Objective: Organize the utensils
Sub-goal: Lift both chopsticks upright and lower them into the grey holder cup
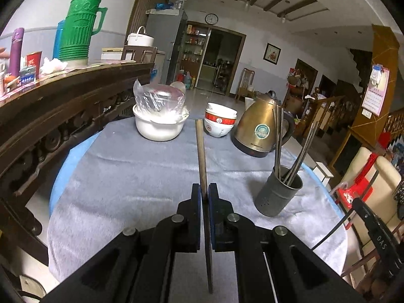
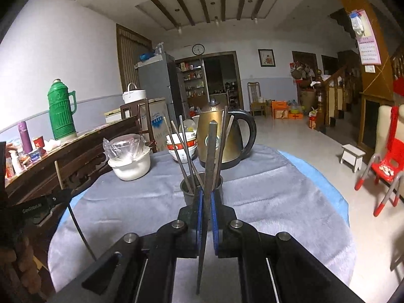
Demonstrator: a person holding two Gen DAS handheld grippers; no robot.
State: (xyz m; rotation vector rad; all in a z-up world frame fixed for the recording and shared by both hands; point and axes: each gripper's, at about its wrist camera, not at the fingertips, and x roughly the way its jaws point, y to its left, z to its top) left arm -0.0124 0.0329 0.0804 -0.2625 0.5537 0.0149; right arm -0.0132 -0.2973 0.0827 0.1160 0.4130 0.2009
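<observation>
Each gripper pinches one chopstick: left gripper [image 1: 205,197] a wooden chopstick [image 1: 200,151], right gripper [image 2: 207,202] a dark chopstick [image 2: 210,156]. Advice: align tips over utensil holder [image 2: 186,192], centre frame, before lowering.

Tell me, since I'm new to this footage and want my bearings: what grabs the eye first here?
Each gripper is shut on a single chopstick: the left gripper holds a brown wooden chopstick, the right gripper a dark chopstick pointing at the grey utensil holder, which already stands full of chopsticks on the grey tablecloth. Behind it sits a gold electric kettle, with a bright green thermos on the wooden sideboard at left.
</observation>
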